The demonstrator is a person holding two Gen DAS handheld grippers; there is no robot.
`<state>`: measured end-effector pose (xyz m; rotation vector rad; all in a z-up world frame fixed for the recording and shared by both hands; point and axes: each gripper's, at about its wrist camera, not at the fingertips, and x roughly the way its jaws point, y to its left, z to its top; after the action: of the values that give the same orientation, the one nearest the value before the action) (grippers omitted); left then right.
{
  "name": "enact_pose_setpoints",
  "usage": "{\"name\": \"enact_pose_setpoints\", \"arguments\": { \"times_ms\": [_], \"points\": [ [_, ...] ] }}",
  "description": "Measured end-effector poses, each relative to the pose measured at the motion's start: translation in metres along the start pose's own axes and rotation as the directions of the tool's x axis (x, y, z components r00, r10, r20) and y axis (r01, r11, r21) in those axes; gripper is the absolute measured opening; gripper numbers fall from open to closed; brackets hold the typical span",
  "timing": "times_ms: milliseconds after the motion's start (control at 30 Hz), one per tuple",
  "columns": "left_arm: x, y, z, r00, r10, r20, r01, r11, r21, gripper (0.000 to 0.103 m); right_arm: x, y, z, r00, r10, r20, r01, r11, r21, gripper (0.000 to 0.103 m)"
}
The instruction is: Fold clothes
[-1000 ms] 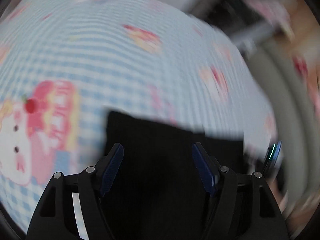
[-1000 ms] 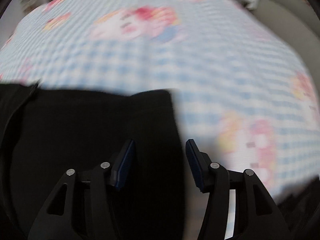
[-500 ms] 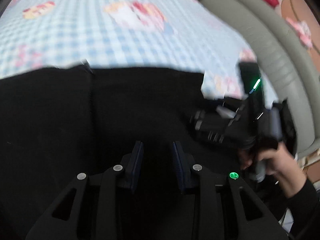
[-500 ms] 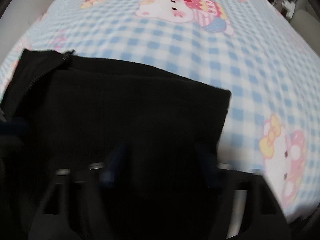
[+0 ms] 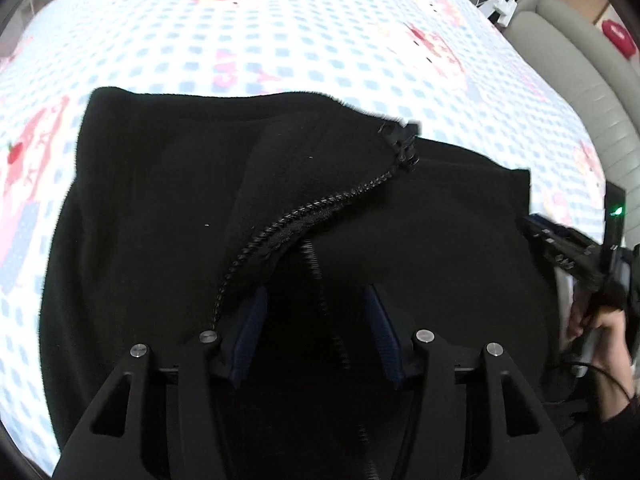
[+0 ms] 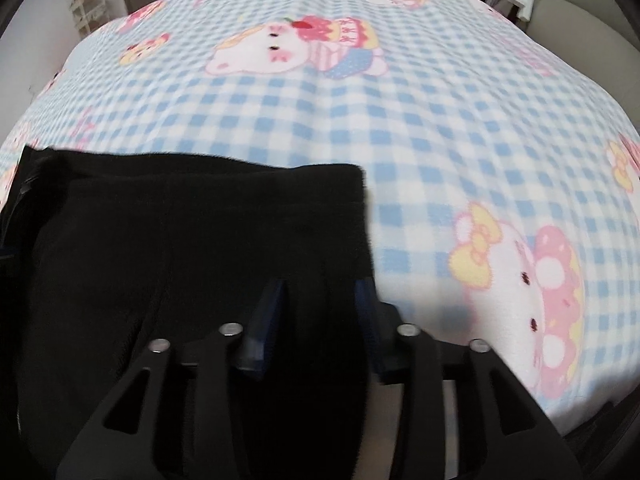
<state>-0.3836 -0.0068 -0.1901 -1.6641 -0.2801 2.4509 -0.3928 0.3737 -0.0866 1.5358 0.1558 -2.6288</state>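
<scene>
1. Left wrist view: your left gripper (image 5: 316, 332) hangs over the black zip jacket (image 5: 160, 220) on the checked blanket (image 5: 280, 40), jaws opening, the zipper (image 5: 320, 204) running between them, pads not pressing. A grey sofa (image 5: 580, 60) borders the right; your right hand (image 5: 600, 332) shows there.
2. Right wrist view: your right gripper (image 6: 320, 312) straddles the jacket's right edge (image 6: 200, 260), jaws opening, fabric between them, unpinched.

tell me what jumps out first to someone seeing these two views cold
A black zip-up garment lies on a blue-checked cartoon blanket, its zipper running diagonally across the middle. Each gripper hovers over the dark cloth, jaws opening: left gripper by the zipper, right gripper at the garment's right edge.
</scene>
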Motion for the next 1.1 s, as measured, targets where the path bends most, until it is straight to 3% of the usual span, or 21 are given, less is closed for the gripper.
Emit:
{"name": "enact_pose_setpoints", "arguments": {
  "times_ms": [33, 67, 133, 200, 267, 300, 367, 400, 467, 500, 533, 600, 667, 767, 833, 900, 933, 967, 1000, 1067, 1100],
  "points": [
    [0.001, 0.0, 0.001, 1.0, -0.022, 0.005, 0.022, 1.0, -0.012, 0.059, -0.003, -0.006, 0.0, 1.0, -0.018, 0.001, 0.018, 1.0, 0.024, 0.076],
    [0.002, 0.001, 0.001, 0.998, -0.062, 0.009, 0.062, 0.998, -0.024, 0.063, -0.005, -0.012, 0.0, 0.999, -0.035, 0.002, 0.035, 0.998, 0.05, 0.08],
    [0.008, -0.001, 0.006, 0.986, -0.169, 0.01, 0.169, 0.985, -0.046, 0.067, -0.004, -0.022, -0.002, 0.997, 0.073, -0.031, -0.07, 0.992, 0.104, 0.083],
    [0.018, -0.004, 0.01, 0.982, -0.188, 0.0, 0.188, 0.98, -0.067, 0.067, -0.005, -0.026, 0.0, 0.977, 0.207, -0.041, -0.2, 0.97, 0.14, 0.085],
    [0.027, -0.009, 0.012, 0.985, -0.171, 0.002, 0.17, 0.982, -0.077, 0.052, -0.008, -0.032, 0.004, 0.962, 0.273, -0.017, -0.268, 0.953, 0.143, 0.088],
    [0.029, -0.013, 0.013, 0.989, -0.147, 0.007, 0.147, 0.987, -0.065, 0.025, -0.006, -0.035, 0.008, 0.95, 0.311, -0.012, -0.306, 0.942, 0.141, 0.09],
    [0.028, -0.024, 0.016, 0.99, -0.138, 0.027, 0.139, 0.99, -0.025, 0.011, 0.004, -0.034, 0.018, 0.944, 0.331, -0.01, -0.327, 0.937, 0.123, 0.09],
    [0.027, -0.032, 0.017, 0.992, -0.121, 0.041, 0.121, 0.993, 0.008, 0.009, 0.006, -0.032, 0.019, 0.942, 0.336, -0.008, -0.333, 0.937, 0.109, 0.089],
    [0.023, -0.047, 0.019, 0.993, -0.089, 0.072, 0.084, 0.994, 0.072, 0.009, 0.017, -0.025, 0.022, 0.939, 0.343, -0.01, -0.341, 0.936, 0.086, 0.077],
    [0.022, -0.053, 0.021, 0.993, -0.076, 0.086, 0.067, 0.993, 0.096, 0.009, 0.025, -0.02, 0.025, 0.939, 0.345, -0.013, -0.343, 0.936, 0.076, 0.033],
    [0.021, -0.06, 0.025, 0.993, -0.066, 0.098, 0.056, 0.993, 0.108, 0.009, 0.034, -0.014, 0.027, 0.938, 0.346, -0.017, -0.344, 0.936, 0.066, 0.011],
    [0.019, -0.069, 0.033, 0.989, -0.078, 0.126, 0.064, 0.992, 0.106, 0.009, 0.038, -0.009, 0.029, 0.939, 0.344, 0.005, -0.344, 0.937, 0.061, 0.01],
    [0.01, -0.078, 0.04, 0.98, -0.102, 0.173, 0.084, 0.99, 0.11, 0.009, 0.014, -0.016, 0.024, 0.934, 0.346, 0.089, -0.352, 0.933, 0.07, 0.01],
    [-0.009, -0.08, 0.044, 0.953, -0.141, 0.268, 0.114, 0.987, 0.114, 0.009, 0.005, -0.04, 0.031, 0.921, 0.342, 0.185, -0.368, 0.921, 0.129, 0.01],
    [0.001, -0.075, 0.047, 0.957, -0.166, 0.237, 0.147, 0.984, 0.096, 0.009, 0.015, -0.06, 0.033, 0.923, 0.338, 0.182, -0.371, 0.907, 0.197, 0.011],
    [0.036, -0.074, 0.049, 0.99, -0.084, 0.11, 0.074, 0.994, 0.085, 0.013, 0.031, -0.066, 0.03, 0.951, 0.282, 0.127, -0.305, 0.924, 0.232, 0.012],
    [0.053, -0.072, 0.049, 0.997, -0.053, 0.049, 0.049, 0.996, 0.079, 0.017, 0.043, -0.066, 0.029, 0.972, 0.222, 0.07, -0.233, 0.942, 0.242, 0.013],
    [0.063, -0.069, 0.048, 0.998, -0.061, 0.008, 0.061, 0.996, 0.062, 0.017, 0.055, -0.066, 0.028, 0.987, 0.158, 0.01, -0.155, 0.956, 0.247, 0.016],
    [0.066, -0.065, 0.048, 0.997, -0.082, -0.011, 0.082, 0.996, 0.032, 0.018, 0.061, -0.072, 0.026, 0.983, 0.185, -0.012, -0.173, 0.94, 0.295, 0.018],
    [0.037, -0.057, 0.046, 0.986, -0.159, 0.052, 0.159, 0.987, -0.002, 0.031, 0.049, -0.081, 0.024, 0.975, 0.218, 0.045, -0.218, 0.898, 0.381, 0.022],
    [0.02, -0.053, 0.044, 0.976, -0.197, 0.092, 0.199, 0.98, -0.007, 0.037, 0.032, -0.078, 0.023, 0.966, 0.237, 0.1, -0.257, 0.892, 0.371, 0.027]
  ]
}}
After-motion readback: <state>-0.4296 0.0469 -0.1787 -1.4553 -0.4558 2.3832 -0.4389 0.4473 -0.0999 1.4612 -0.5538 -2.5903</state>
